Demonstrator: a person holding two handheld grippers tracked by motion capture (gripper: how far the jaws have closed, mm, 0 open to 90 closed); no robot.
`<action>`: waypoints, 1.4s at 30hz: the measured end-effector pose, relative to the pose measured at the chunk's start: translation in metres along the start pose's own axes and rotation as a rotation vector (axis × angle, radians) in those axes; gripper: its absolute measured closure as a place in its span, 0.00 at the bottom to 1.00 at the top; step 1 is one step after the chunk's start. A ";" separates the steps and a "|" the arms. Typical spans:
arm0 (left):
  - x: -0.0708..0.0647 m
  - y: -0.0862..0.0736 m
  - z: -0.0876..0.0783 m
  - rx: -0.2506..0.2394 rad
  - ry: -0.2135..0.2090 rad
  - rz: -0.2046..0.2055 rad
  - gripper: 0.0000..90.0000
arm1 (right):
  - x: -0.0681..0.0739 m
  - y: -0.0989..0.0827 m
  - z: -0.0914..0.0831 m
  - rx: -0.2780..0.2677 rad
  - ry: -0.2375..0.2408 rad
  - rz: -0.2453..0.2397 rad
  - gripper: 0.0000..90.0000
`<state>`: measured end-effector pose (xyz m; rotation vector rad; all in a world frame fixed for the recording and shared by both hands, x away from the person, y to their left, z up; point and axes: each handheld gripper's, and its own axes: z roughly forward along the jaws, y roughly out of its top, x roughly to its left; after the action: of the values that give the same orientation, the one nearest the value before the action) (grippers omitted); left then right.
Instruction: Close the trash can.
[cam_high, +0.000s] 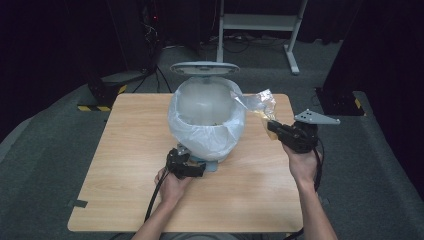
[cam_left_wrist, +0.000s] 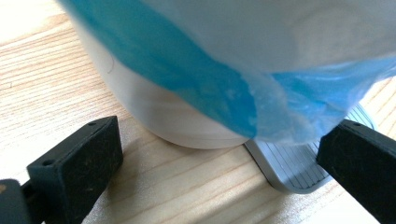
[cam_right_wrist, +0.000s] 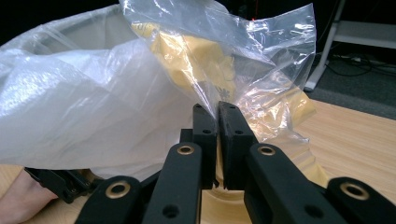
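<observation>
Nearest the person, low at the bin's foot: left gripper (cam_high: 186, 165), jaws spread wide, nothing between the pads, pedal (cam_left_wrist: 294, 168) of the bin just ahead and toward the right jaw, apparently untouched. Rested on the tabletop (cam_high: 125, 175), close against the white bin (cam_high: 206, 125).

Farther out, at the right side: right gripper (cam_high: 280, 131), jaws pinched all but shut on a crumpled clear plastic wrapper (cam_high: 257, 104), yellow showing inside. Wrapper held off the tabletop, trailing from the jaw tips up and away toward the bin's rim; long axis roughly along the line from jaws to bin opening. Wrapper's far corner touching or overlapping the bin liner (cam_high: 210, 135) at the rim; exact contact hard to tell. Bin opening lay to the left of the right jaws in the high view, so probably a short carry leftward over the rim before release. Right hand clearly nearer the opening than the left.

Lid (cam_high: 204, 68) standing raised behind the bin.

Faint dark marks on the yellow inside the wrapper, too crumpled to read. No brand or label legible on the bin.
</observation>
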<state>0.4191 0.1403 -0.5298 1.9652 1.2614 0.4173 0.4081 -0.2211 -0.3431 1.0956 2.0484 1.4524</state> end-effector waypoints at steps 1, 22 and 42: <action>0.000 0.000 0.000 -0.001 0.002 0.001 0.00 | 0.001 0.002 0.001 0.003 0.010 0.000 0.97; 0.000 0.000 0.000 0.001 0.001 -0.001 0.01 | 0.018 0.033 0.008 0.025 0.102 -0.044 0.97; 0.000 0.000 0.000 0.000 0.003 0.004 0.01 | 0.029 0.057 0.020 0.060 0.147 -0.063 0.97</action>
<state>0.4194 0.1403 -0.5298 1.9687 1.2593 0.4223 0.4250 -0.1778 -0.2951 0.9634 2.2201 1.4883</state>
